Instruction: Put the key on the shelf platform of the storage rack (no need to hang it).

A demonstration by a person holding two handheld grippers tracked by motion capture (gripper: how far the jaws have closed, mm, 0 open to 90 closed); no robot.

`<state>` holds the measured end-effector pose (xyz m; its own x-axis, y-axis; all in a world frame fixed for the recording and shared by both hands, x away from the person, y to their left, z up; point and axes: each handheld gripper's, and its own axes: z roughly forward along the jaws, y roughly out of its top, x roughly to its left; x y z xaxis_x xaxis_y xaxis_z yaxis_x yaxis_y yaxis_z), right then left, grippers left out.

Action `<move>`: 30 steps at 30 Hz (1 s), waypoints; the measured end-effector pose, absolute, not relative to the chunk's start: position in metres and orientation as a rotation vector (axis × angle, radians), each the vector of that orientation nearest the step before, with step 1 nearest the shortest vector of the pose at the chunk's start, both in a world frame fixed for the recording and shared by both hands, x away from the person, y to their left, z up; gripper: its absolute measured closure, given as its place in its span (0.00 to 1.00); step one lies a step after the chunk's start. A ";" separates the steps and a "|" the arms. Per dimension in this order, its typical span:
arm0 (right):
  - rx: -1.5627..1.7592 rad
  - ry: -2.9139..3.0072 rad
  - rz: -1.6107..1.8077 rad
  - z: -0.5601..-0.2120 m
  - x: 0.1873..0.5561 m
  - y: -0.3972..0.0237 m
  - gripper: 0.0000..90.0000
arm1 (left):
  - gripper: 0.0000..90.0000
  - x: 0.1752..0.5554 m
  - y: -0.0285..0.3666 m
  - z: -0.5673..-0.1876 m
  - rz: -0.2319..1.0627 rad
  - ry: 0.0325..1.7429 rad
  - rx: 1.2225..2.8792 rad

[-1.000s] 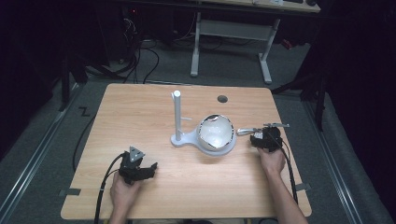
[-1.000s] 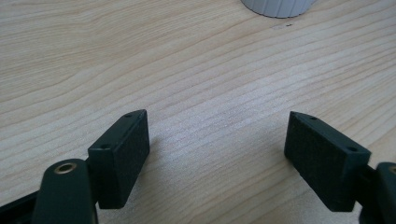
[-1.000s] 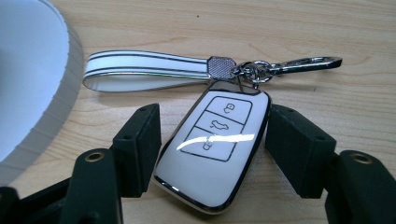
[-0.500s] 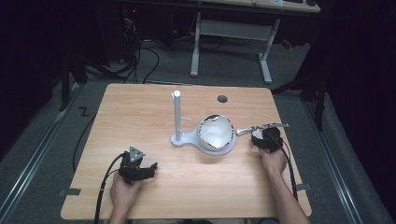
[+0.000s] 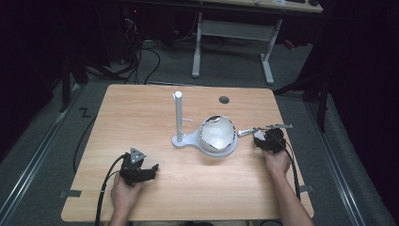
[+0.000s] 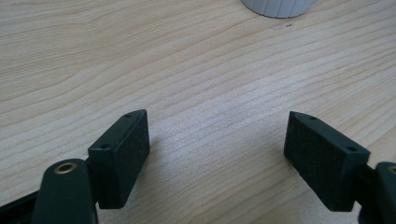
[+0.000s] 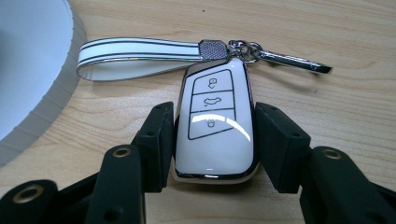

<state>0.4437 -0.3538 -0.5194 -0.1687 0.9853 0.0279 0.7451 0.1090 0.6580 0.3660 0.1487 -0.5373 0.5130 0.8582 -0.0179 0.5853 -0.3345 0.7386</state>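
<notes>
The right gripper grips a white car key fob by its two long sides; its jaws have just been closing, and both pads now press against the fob's chrome-edged shell. The fob lies flat on the wooden table, button face up. From its far end a white strap with dark edge lines runs toward 9 o'clock in the right gripper view, and a slim metal tag on small rings points toward 3 o'clock. In the high view the right gripper sits at about 3 o'clock from the table's middle, just beside a white round dish, whose base also carries an upright white post.

The left gripper is released, its pads spread wide over bare wood with nothing between them. In the high view it rests at about 7 o'clock, well apart from the dish.
</notes>
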 end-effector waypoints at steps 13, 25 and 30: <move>1.648 1.958 0.886 -0.501 0.433 -0.359 0.56 | 0.25 0.366 0.149 -0.537 0.496 1.175 2.051; 1.610 1.927 0.997 -0.479 0.418 -0.366 0.56 | 0.25 0.366 0.149 -0.537 0.497 1.175 2.050; 1.582 1.925 1.009 -0.471 0.410 -0.366 0.56 | 0.25 0.366 0.149 -0.537 0.495 1.174 2.052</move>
